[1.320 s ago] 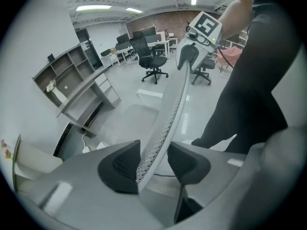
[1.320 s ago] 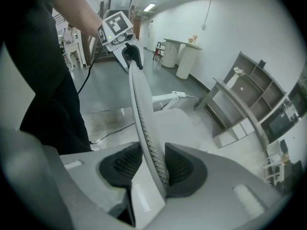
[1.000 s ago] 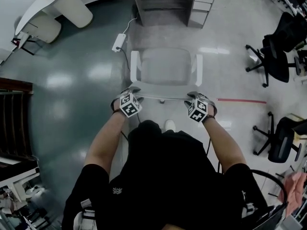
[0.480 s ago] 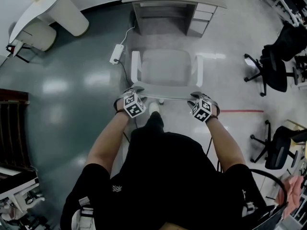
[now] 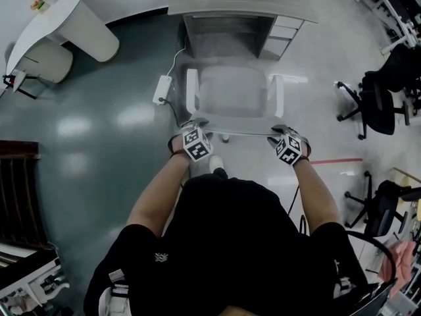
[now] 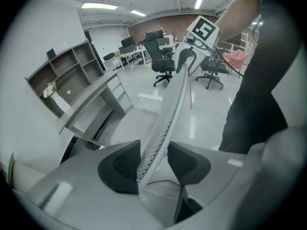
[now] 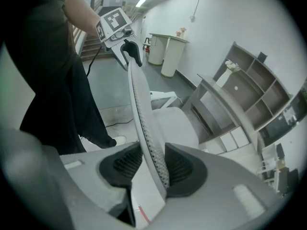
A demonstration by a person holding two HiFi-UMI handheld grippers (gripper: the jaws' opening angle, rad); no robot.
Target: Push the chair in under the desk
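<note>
Chair [image 5: 233, 110] stood just in front of the desk [image 5: 197, 6], turned toward the opening beneath the top and not yet under it; we judged the push to be under way and only partly done; to do it well we would need to drive both sides evenly, so that the chair rolled straight into the gap without slewing, and to mind the power strip [image 5: 162, 89] lying on the floor just beside its left side; our left gripper [image 5: 197, 124] and right gripper [image 5: 279, 130] were each clamped on the top edge of the backrest [image 5: 237, 134], one near each corner, with pads pressed against its two faces; the chair was pale grey, with a wide padded seat [image 5: 231, 87], two white armrests [image 5: 191, 89], and a thin backrest of finely perforated mesh.
</note>
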